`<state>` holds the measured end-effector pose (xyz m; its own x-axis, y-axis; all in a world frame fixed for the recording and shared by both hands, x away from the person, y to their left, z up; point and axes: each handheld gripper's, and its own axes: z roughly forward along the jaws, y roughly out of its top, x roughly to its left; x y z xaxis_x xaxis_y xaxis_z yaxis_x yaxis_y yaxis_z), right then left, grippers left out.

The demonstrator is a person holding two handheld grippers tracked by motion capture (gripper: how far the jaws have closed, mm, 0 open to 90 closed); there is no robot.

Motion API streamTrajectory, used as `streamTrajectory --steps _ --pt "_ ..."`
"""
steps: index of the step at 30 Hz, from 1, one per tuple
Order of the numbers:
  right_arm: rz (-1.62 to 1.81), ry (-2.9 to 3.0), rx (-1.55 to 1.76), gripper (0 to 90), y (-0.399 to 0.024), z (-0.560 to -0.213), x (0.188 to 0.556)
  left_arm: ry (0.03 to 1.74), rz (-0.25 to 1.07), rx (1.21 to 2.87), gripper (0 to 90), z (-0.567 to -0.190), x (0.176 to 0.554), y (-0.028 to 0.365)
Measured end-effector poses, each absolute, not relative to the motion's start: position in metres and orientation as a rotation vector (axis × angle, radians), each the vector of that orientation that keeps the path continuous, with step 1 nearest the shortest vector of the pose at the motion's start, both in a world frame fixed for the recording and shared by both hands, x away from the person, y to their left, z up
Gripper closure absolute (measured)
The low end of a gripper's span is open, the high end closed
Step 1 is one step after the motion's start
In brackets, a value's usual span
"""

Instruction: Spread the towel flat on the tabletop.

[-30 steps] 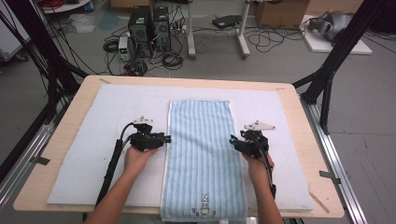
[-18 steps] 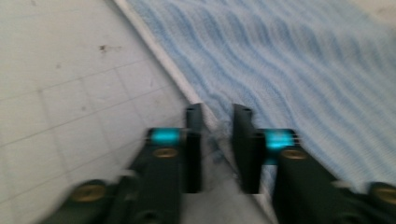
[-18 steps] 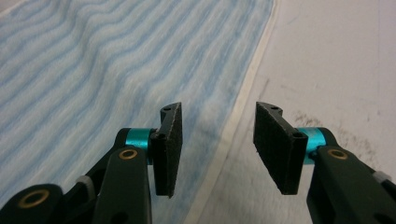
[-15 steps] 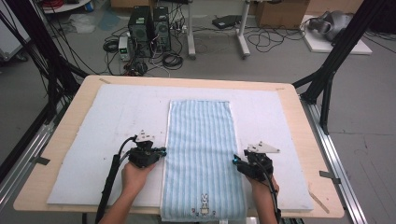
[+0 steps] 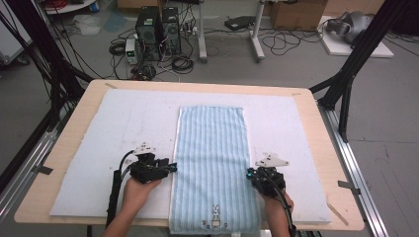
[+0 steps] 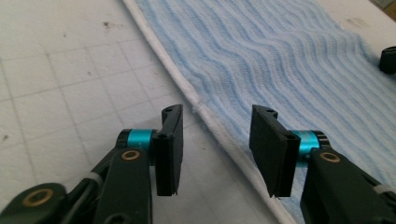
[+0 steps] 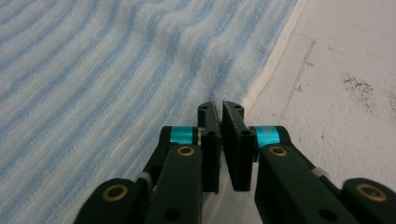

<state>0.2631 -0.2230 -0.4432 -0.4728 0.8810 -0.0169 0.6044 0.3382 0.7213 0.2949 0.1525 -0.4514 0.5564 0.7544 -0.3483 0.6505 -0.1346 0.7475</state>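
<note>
Now a light blue striped towel (image 5: 212, 168) lies flat and lengthwise down the middle of a white mat (image 5: 123, 123) that covers the wooden table (image 5: 74, 113), its near end with a small rabbit motif (image 5: 215, 215) reaching the table's front edge. The left gripper (image 5: 170, 167) sits at the towel's left hem, held low over the mat; its jaws have just been opening and stand moderately apart, straddling the white border (image 6: 210, 123) of the cloth without pressing it. In the left gripper view one jaw hangs over the mat and the other over the blue stripes. The right gripper (image 5: 251, 174) rests at the towel's right hem, near the front end. Its jaws have just been closing and now stand almost together, with a thin slit between the pads; whether a bit of the hem (image 7: 271, 70) is pinched there cannot be told.
</note>
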Motion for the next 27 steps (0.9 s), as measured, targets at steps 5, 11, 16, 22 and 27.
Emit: streamTrajectory --steps 5,11,16,22,27 --pt "0.944 2.156 1.312 60.9 -0.224 -0.442 0.256 1.075 0.159 1.881 50.9 -0.453 0.275 0.143" --pt "0.963 2.141 1.31 56.1 -0.227 -0.443 0.253 1.002 0.305 1.995 85.4 -0.452 0.261 0.13" --pt "0.971 2.149 1.298 54.5 -0.226 -0.442 0.246 1.017 0.264 1.987 87.5 -0.451 0.262 0.141" --pt "0.996 2.195 1.333 57.5 -0.223 -0.447 0.233 1.029 0.224 1.963 86.4 -0.452 0.264 0.15" --pt "1.011 2.243 1.305 86.8 -0.223 -0.445 0.229 1.047 0.201 1.915 56.6 -0.451 0.264 0.153"
